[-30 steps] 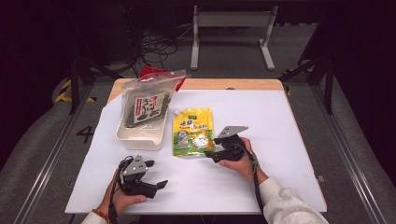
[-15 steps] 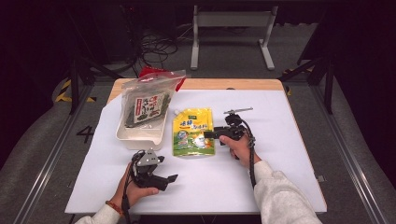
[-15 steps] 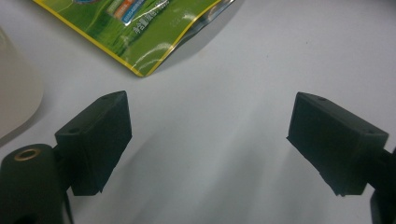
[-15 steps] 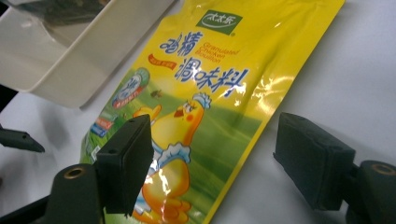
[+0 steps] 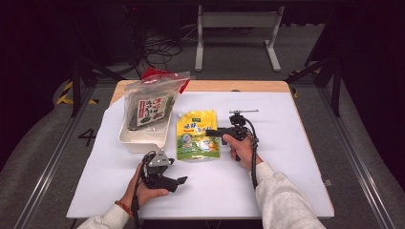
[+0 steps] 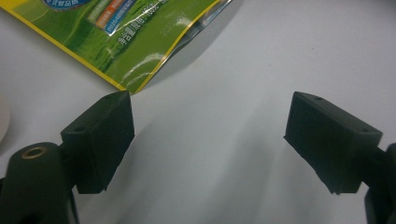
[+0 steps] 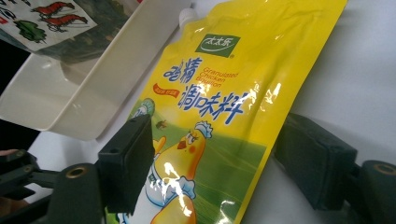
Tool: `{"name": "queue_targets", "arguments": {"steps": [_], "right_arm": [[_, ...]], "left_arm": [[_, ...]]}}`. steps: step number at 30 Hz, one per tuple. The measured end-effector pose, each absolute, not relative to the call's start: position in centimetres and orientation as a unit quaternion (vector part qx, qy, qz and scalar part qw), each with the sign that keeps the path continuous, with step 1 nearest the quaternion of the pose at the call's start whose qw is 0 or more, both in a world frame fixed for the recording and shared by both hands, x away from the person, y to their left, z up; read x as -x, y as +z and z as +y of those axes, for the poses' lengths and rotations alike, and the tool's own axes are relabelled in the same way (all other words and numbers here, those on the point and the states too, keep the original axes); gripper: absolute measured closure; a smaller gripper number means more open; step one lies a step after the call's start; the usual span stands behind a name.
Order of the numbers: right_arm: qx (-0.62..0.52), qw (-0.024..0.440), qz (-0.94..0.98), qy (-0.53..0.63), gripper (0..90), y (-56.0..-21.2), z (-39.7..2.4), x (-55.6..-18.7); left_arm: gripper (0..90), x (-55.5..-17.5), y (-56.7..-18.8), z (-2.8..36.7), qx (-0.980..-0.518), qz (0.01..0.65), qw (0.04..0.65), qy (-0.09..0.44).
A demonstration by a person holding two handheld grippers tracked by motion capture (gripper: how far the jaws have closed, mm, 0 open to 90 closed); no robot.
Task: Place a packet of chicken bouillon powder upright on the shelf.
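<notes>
Both hands have slid in toward the glossy yellow-and-green stand-up pouch of chicken seasoning (image 5: pixel 197 134), which lies flat mid-worktop (image 5: pixel 286 157). Nearest me, the left tongs (image 5: pixel 177 181) gape with nothing between them, just off the pouch's bottom corner. Across it, the right tongs (image 7: pixel 212 158), jaws having narrowed a touch, straddle its edge wide apart without pinching. That slick film could skid away or buckle, nudging the white plastic tray (image 5: pixel 143 138) holding the clear seaweed bag (image 5: pixel 150 107) beyond.

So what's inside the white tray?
A clear seaweed snack bag leans in the white tray, sticking out above its rim. The bag covers part of the tray floor.
</notes>
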State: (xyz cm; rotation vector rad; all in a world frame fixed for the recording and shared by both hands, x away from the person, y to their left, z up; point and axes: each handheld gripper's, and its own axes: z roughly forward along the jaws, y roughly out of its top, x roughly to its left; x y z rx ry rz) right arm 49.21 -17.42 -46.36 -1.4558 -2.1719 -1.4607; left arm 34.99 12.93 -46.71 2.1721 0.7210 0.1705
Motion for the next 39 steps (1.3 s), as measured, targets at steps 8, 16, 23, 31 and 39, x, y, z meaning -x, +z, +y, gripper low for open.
{"name": "queue_targets", "arguments": {"steps": [8, 16, 23, 31, 39], "right_arm": [[0.468, 0.090, -0.748, -0.463, 59.5, -46.5, -17.1, -48.8], [0.446, 0.056, -0.767, -0.458, 87.8, -46.2, -17.3, -48.1], [0.410, 0.022, -0.784, -0.464, 89.0, -45.5, -17.8, -46.9], [0.335, -0.025, -0.796, -0.504, 89.4, -43.3, -19.8, -43.9], [0.251, -0.055, -0.808, -0.531, 90.0, -41.1, -22.1, -39.7]], "left_arm": [[20.1, -35.1, -46.7, 12.7, -0.864, 0.284, 0.410, 0.065], [15.3, -35.1, -46.6, 13.7, -0.856, 0.295, 0.421, 0.058], [14.4, -35.1, -46.0, 14.5, -0.847, 0.297, 0.436, 0.060], [13.9, -35.3, -45.5, 13.8, -0.850, 0.280, 0.443, 0.054], [11.8, -35.6, -45.2, 11.5, -0.858, 0.251, 0.446, 0.043]]}}
